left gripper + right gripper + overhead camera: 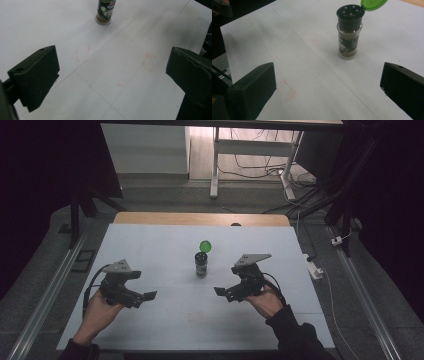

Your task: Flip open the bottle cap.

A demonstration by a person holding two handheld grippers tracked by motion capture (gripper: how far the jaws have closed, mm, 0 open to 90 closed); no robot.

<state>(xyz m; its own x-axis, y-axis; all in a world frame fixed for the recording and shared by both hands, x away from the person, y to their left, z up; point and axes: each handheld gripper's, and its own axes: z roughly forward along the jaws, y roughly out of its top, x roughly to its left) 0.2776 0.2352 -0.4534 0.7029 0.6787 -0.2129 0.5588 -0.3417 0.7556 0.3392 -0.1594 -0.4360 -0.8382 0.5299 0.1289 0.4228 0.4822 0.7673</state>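
Observation:
A small spice jar [201, 264] stands upright near the middle of the white table [150, 240], its green flip lid [205, 246] hinged open over a black shaker top [350, 12]. The jar [348, 37] is ahead of my right gripper [220, 291], which is open and holds nothing. My left gripper [149, 296] is open too, to the jar's left and nearer the front edge. The jar's base [104, 13] appears far ahead in the left gripper view. Both grippers are apart from the jar.
Faint red marks [149, 61] and thin pencil lines lie on the table sheet. A wooden strip [200, 218] edges the far side. Cables and a white frame [250, 155] sit on the floor beyond, with a power strip [315, 268] right of the table.

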